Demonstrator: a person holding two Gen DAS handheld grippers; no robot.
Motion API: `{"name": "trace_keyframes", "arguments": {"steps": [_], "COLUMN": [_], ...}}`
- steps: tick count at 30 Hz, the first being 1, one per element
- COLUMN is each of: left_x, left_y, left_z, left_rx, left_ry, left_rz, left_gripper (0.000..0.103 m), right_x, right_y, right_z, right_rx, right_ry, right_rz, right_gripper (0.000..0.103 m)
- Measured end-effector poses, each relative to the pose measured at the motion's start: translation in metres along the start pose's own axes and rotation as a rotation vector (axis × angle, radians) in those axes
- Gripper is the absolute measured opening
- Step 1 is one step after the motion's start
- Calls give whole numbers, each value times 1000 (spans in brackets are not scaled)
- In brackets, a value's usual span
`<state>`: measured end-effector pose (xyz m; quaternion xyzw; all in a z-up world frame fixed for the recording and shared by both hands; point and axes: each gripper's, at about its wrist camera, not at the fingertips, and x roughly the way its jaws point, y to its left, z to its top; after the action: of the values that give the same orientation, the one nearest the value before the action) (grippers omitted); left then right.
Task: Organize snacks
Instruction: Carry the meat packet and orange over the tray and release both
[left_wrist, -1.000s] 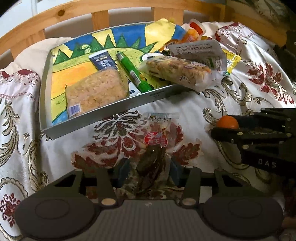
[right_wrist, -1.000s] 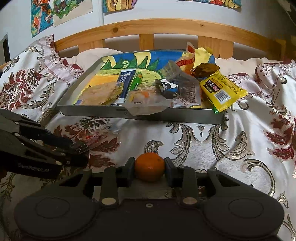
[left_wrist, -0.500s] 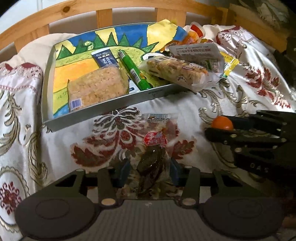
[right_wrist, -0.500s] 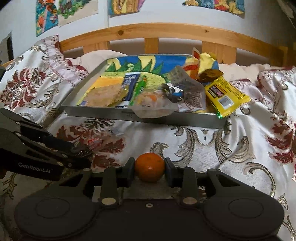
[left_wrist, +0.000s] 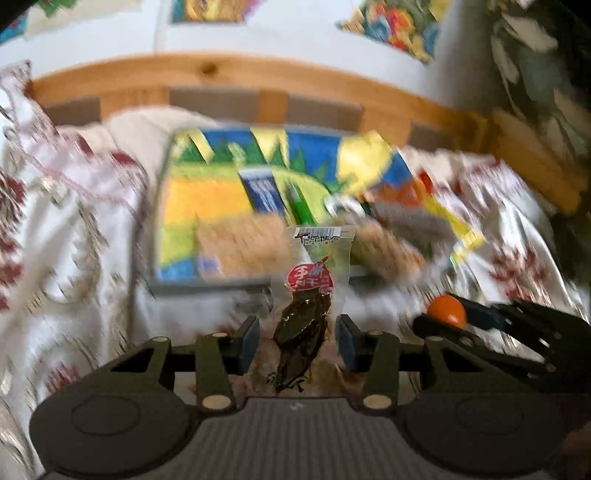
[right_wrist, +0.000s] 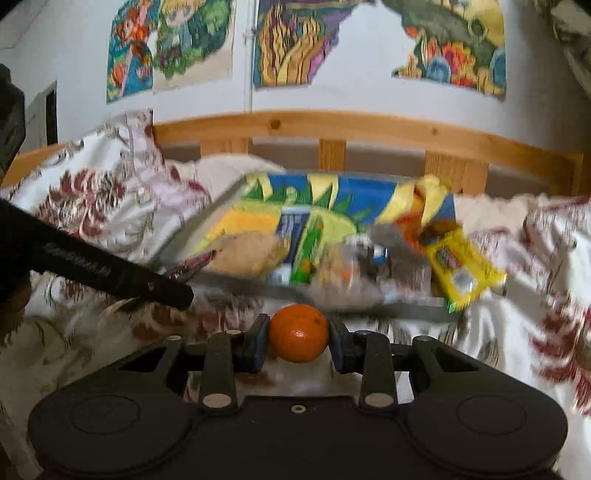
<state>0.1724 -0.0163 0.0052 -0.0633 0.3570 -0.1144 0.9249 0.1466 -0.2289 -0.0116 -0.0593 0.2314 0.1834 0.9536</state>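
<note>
Gripping an orange, the right tool has both pads clamped on its sides, above the bedspread. Left tool: pads stand slightly apart about a clear snack packet, contact unclear. Beyond both, a tray holds blurred snacks; farther back stands a wooden headboard.
</note>
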Motion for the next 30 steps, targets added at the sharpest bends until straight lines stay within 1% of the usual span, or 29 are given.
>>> {"name": "trace_keyframes", "arguments": {"steps": [4, 6, 9, 11, 14, 18, 21, 25, 28, 30], "left_x": [14, 27, 48, 63, 83, 106, 123, 136, 140, 139], "left_y": [19, 27, 35, 38, 39, 37, 38, 40, 42, 42], "left_z": [30, 44, 63, 73, 82, 88, 90, 87, 84, 83], "left_rx": [-35, -48, -44, -41, -48, -53, -51, -58, -58, -53], "left_ry": [-66, -81, -93, -91, -85, -73, -55, -39, -28, -32], "left_rz": [64, 95, 135, 144, 135, 122, 136, 148, 153, 154], "left_gripper": [49, 49, 49, 49, 49, 50, 50, 50, 51, 52], "right_x": [14, 26, 48, 65, 88, 112, 123, 134, 138, 140], "right_y": [4, 6, 9, 10, 10, 9, 10, 12, 15, 16], "right_z": [25, 37, 54, 64, 74, 73, 69, 66, 64, 64], "right_rx": [-26, -49, -59, -72, -100, -136, -154, -172, -181, -182], "right_ry": [-36, -50, -46, -30, 1, 54, 91, 117, 121, 117], "right_rz": [2, -1, -8, -15, -17, -8, -7, -7, -4, 0], "right_gripper": [35, 35, 35, 36, 36, 36, 36, 36, 36, 39]}}
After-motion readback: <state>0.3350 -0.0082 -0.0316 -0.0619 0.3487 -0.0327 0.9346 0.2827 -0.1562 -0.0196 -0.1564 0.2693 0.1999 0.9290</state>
